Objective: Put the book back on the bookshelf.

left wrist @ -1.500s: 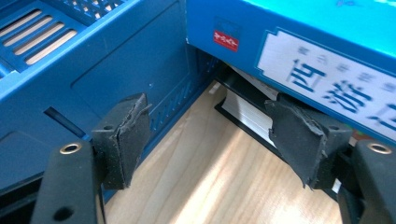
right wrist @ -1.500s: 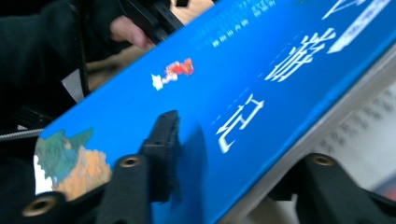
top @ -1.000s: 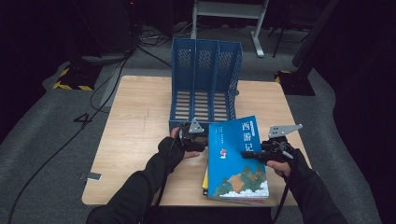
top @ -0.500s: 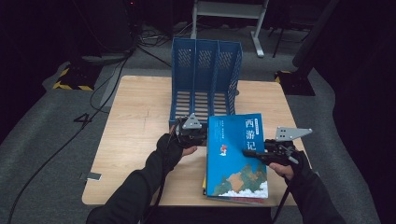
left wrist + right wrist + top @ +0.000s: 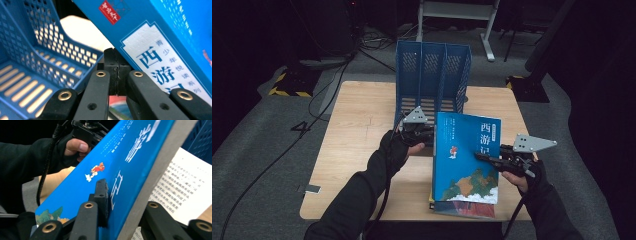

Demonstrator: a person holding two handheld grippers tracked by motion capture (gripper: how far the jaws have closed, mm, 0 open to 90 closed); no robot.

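A blue book with a landscape picture on its cover hangs tilted above the table's front right. My right gripper is shut on its right edge. Its jaws have just been closing: one pad presses the cover and the other jaw sits under the grey page block. A white printed page lies open below. My left gripper is at the book's upper left edge. Its jaws have just been closing too, and its pads meet with nothing visible between them. The book runs just behind its tips.
A blue perforated file holder with three slots stands at the table's back middle, close to my left gripper. More printed matter lies under the book at the front edge. The wooden table stretches off to the left.
Both hands have risen, and the blue book has come up with them and tilted steeper. Its upper edge now lies closer to the file holder.
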